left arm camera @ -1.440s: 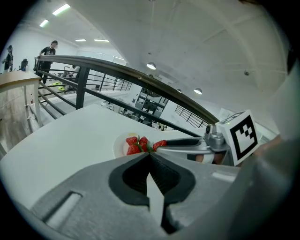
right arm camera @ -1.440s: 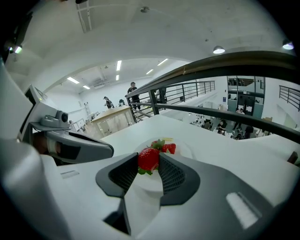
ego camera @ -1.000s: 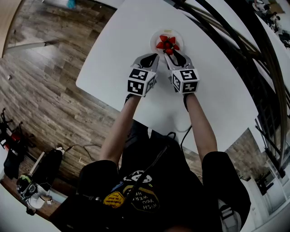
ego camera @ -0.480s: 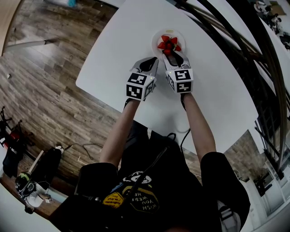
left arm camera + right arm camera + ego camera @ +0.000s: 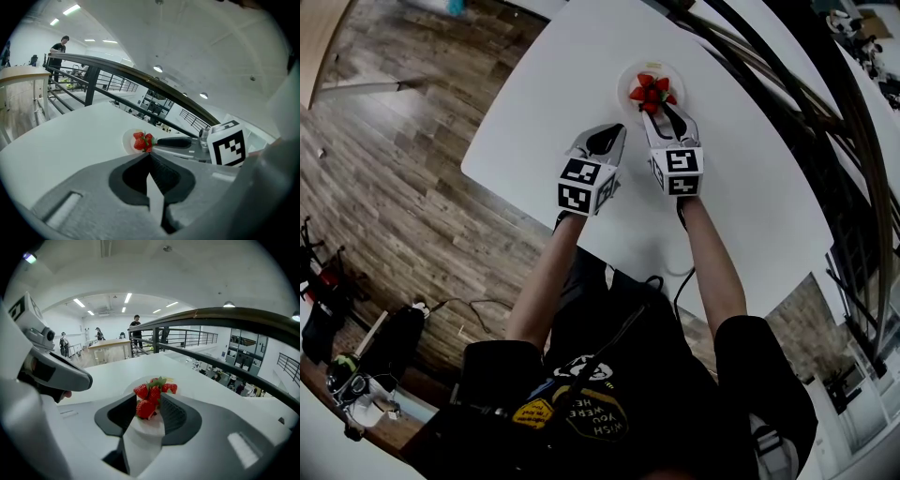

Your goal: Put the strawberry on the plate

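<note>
White tabletop (image 5: 534,112) fills the head view, a small plate (image 5: 624,79) at its far side bearing a heap of strawberries (image 5: 650,91); the right claw (image 5: 666,114) reaches the plate's near edge, while the left claw (image 5: 617,133) hangs just beside it, short of the plate and the farther of the two. In the left gripper view that claw's jaws meet at the tips with nothing between them, the plate lying ahead and slightly left. In the right gripper view the jaws stand wide, having just been opening, and the nearest strawberry (image 5: 146,408) sits in the gap on the plate, dead ahead and not visibly pinched; I judge it released, so the right claw's way out is straight back along its own line
</note>
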